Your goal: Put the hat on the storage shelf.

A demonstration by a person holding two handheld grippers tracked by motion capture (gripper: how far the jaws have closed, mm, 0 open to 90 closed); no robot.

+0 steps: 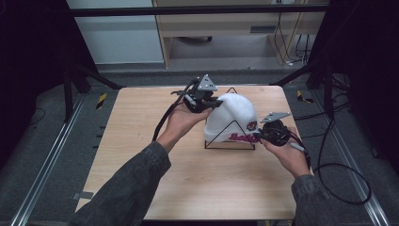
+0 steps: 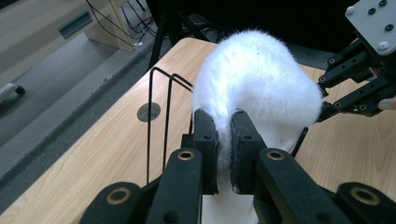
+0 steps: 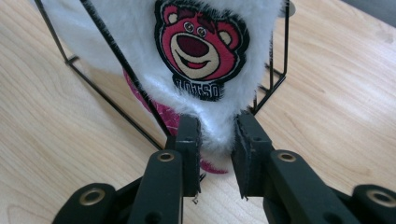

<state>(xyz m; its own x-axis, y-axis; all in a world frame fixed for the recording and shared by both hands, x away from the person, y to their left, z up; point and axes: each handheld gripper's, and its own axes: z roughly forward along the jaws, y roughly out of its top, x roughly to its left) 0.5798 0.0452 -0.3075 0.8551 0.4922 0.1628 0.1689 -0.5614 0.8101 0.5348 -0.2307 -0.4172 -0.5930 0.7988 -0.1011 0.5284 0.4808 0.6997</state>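
Two sleeved forearms come in from the near edge of the table (image 1: 141, 188), one to each side of a white furry hat (image 1: 233, 115). The hat sits draped over a black wire stand (image 1: 229, 137) near the table's middle, which keeps it upright and spread. The left gripper (image 2: 223, 149) pinches a fold of fur at the hat's far upper side, its jaws narrowed tight on the pile, probably to steady or lift the crown. The right gripper (image 3: 215, 144) has the lower hem between its jaws, just below the bear patch (image 3: 201, 46), squeezing fur there too. Holding opposite ends likely lets the hat be tugged along the stand without snagging the wires
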